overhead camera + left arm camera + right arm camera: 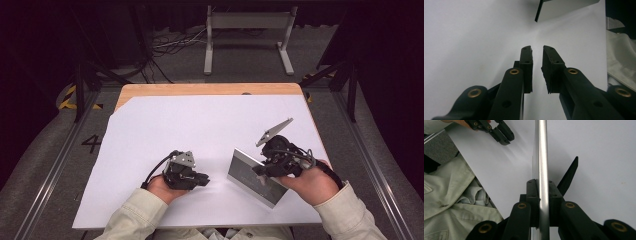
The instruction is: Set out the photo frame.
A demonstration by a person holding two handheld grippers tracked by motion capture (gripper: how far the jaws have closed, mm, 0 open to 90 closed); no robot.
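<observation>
Right gripper clamped on edge of flat silver metal plate, held tilted w/ lower edge on white paper sheet. Left gripper jaws slightly apart, empty, near plate.

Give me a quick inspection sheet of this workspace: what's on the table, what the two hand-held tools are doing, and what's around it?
Surface: white sheet over wooden tabletop.
Job's things: flat silver-grey metal plate, tilted up on edge.
Clutter: nothing seen.
Grippers: right gripper shut on the plate's edge; left gripper slightly open, empty, low over the sheet.
Cables: black cable trails from left gripper; loose wires on floor.
Surroundings: grey metal stand, dark floor.
</observation>
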